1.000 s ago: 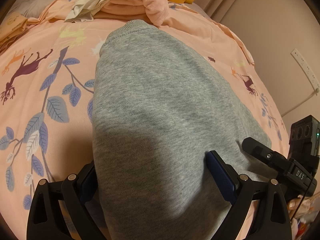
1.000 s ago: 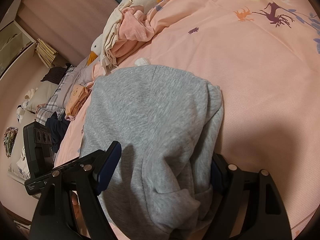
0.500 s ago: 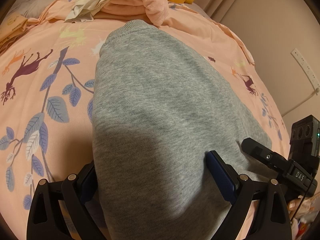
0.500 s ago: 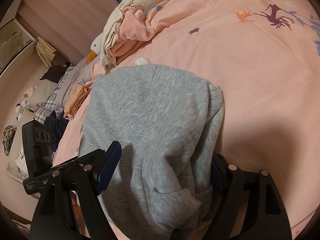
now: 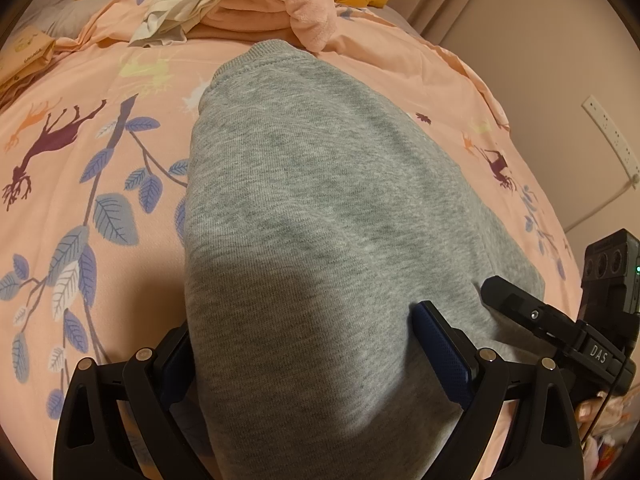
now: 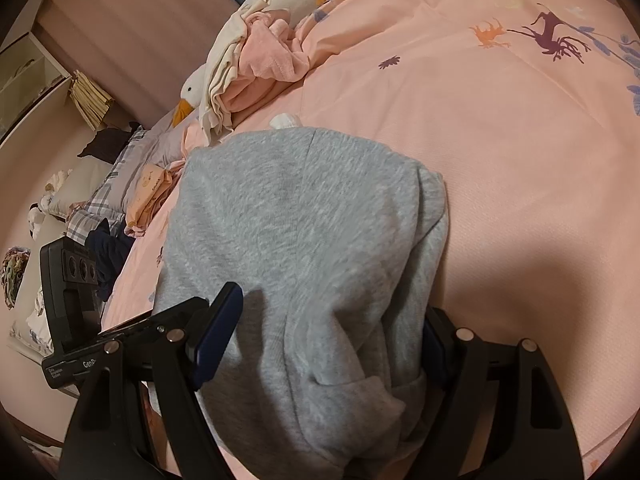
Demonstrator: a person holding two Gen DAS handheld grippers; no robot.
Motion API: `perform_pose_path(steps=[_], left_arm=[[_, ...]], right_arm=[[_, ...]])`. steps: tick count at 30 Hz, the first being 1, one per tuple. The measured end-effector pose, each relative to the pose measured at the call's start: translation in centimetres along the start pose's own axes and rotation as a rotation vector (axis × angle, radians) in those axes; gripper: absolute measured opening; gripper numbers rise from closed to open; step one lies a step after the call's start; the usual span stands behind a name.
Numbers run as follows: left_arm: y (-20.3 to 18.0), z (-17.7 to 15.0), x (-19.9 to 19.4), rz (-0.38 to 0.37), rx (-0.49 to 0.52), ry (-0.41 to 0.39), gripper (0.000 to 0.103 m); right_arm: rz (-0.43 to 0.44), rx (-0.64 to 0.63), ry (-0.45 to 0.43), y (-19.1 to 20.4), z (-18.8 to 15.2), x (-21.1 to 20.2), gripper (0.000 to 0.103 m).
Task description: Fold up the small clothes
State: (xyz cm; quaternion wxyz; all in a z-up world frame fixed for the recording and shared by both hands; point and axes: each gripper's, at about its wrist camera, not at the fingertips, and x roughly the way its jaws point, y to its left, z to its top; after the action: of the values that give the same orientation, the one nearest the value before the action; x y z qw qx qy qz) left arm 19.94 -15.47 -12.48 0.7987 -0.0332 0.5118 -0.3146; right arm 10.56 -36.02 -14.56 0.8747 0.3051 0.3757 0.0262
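Observation:
A grey sweatshirt-knit garment [image 5: 320, 208] lies folded on the pink printed bedspread [image 5: 80, 184]. It also shows in the right wrist view [image 6: 296, 232]. My left gripper [image 5: 304, 344] stands wide open with the near end of the garment bulging up between its fingers. My right gripper [image 6: 328, 332] is also wide open astride the other near corner, where the cloth is bunched in layers. The left gripper's body [image 6: 72, 280] shows at the left of the right wrist view, and the right gripper's body [image 5: 560, 328] at the right of the left wrist view.
A pile of cream and pink clothes [image 5: 248, 4] with a white goose plush [image 6: 192, 92] lies at the far end of the bed. Folded items [image 6: 152, 192] and plaid bedding [image 6: 100, 204] sit at the bed's left edge. A wall [image 5: 560, 80] stands to the right.
The right wrist view has shifted slightly. The garment and the left gripper have not visibly moved.

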Motion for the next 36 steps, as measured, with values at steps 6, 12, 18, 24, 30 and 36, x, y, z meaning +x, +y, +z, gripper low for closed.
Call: perform_pose_path(steps=[6, 12, 18, 24, 30, 36], left_arm=[[-0.14, -0.07, 0.01, 0.001, 0.000, -0.001, 0.096], [-0.15, -0.06, 0.03, 0.002, 0.000, -0.002, 0.096], [-0.10, 0.00, 0.05, 0.002, 0.000, -0.002, 0.096], [-0.12, -0.04, 0.09, 0.004, 0.000, -0.003, 0.096], [-0.12, 0.00, 0.10, 0.004, 0.000, -0.003, 0.096], [-0.29, -0.09, 0.06, 0.005, 0.001, -0.004, 0.096]], right_arm=[[-0.002, -0.003, 0.000, -0.05, 0.03, 0.04, 0.080], [-0.002, -0.003, 0.000, 0.02, -0.03, 0.03, 0.080], [-0.003, -0.003, 0.000, 0.04, -0.06, 0.02, 0.080], [-0.004, -0.004, 0.000, 0.02, -0.04, 0.03, 0.080], [-0.007, -0.007, -0.001, 0.02, -0.07, 0.06, 0.080], [-0.023, -0.016, -0.003, 0.06, -0.18, 0.13, 0.075]])
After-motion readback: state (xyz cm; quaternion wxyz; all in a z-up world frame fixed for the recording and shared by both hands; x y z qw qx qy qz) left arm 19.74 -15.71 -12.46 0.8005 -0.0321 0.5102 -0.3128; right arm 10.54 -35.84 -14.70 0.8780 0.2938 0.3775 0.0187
